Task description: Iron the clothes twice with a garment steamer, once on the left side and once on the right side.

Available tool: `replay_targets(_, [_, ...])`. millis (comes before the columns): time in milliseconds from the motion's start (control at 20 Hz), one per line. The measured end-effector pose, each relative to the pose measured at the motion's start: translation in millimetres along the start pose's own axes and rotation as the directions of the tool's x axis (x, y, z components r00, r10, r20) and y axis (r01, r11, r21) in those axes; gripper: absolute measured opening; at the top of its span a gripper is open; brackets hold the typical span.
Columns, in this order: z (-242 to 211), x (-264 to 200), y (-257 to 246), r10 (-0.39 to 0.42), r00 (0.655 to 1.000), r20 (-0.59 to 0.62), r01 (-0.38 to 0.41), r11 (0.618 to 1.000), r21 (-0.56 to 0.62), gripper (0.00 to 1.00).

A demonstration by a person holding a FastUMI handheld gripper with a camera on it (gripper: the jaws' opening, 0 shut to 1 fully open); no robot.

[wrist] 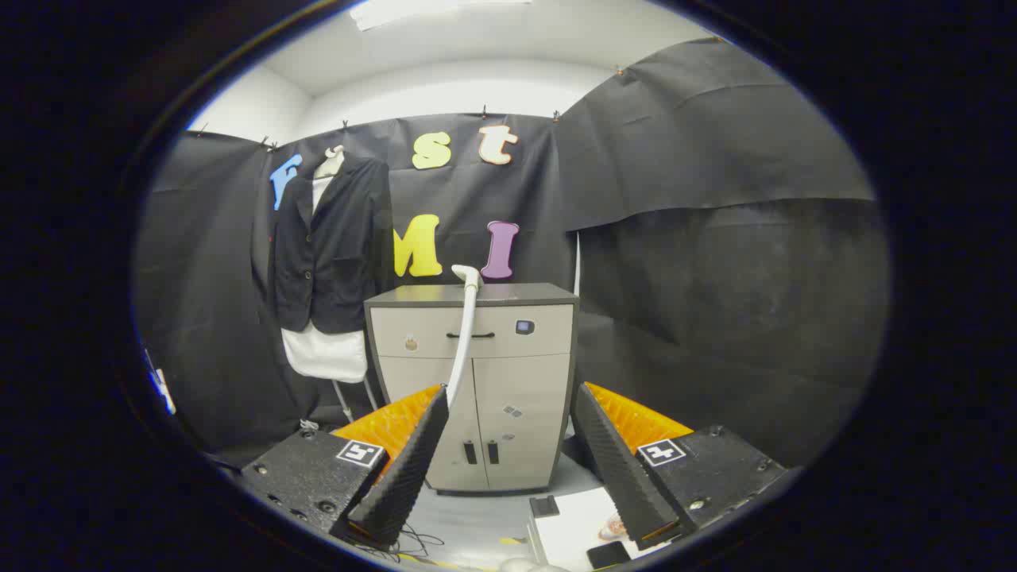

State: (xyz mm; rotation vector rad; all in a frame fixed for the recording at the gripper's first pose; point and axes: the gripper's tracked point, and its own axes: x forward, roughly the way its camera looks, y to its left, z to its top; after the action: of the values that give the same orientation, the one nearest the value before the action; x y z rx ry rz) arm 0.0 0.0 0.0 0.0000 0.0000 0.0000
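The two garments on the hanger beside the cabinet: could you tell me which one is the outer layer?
The dark jacket is outermost, buttoned over the white garment, whose hem hangs below it. The hand-held gripper is open, far short of both.

Jackets: one dark jacket [332,242], hung over one white garment [326,353]
Steamer hoses: one white hose [463,334]
Cabinets: one grey cabinet [508,381]
Cabinet doors: two
Drawers: one
Grippers: one gripper [508,445], two fingers spread apart, nothing between
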Motion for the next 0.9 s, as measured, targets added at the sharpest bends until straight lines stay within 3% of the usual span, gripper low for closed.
replay_targets(900, [9,11,12,0.010,1.000,-0.005,-0.010,1.000,0.008,1.00])
